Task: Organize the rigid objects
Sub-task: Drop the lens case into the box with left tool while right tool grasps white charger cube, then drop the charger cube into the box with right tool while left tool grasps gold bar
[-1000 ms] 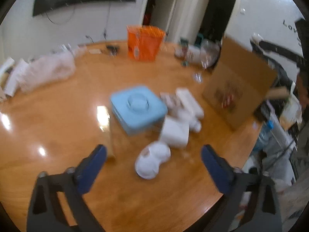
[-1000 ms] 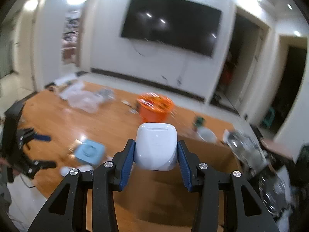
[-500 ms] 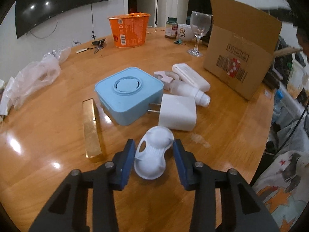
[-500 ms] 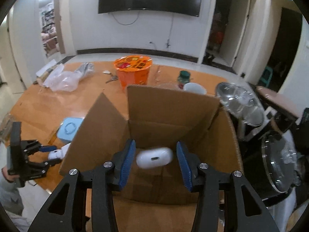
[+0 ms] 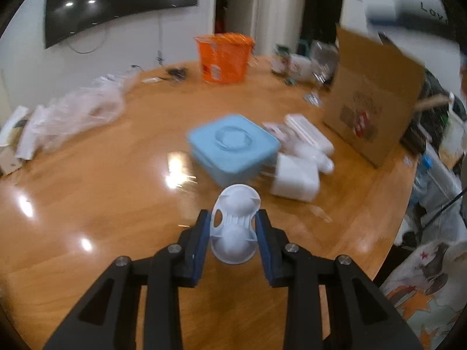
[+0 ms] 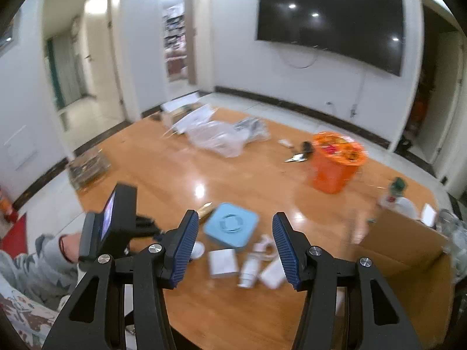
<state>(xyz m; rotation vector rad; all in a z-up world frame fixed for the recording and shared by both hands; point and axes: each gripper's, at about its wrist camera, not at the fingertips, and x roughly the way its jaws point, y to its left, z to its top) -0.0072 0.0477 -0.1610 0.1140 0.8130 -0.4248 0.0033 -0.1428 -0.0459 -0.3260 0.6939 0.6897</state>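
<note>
My left gripper [image 5: 233, 233] is shut on a white two-lobed plastic holder [image 5: 235, 224] and holds it just above the wooden table [image 5: 116, 204]. Beyond it lie a light blue square box [image 5: 232, 147], a white charger block [image 5: 294, 182] and white bottles [image 5: 309, 140]. The open cardboard box [image 5: 376, 96] stands at the right. My right gripper [image 6: 235, 246] is open and empty, high above the table, with the blue box [image 6: 230, 229], the charger [image 6: 223, 262] and the cardboard box [image 6: 408, 242] below it.
An orange tub [image 5: 223, 58] and jars [image 5: 287, 61] stand at the far side of the table. Crumpled clear plastic bags [image 5: 76, 110] lie at the left. The table edge runs close on the right, with clutter below it. The left gripper's body [image 6: 116, 224] shows at the right wrist view's left.
My left gripper closed on the white holder and lifted it. My right gripper released the white earbud case into the cardboard box, opened wide and swung away left over the table.
</note>
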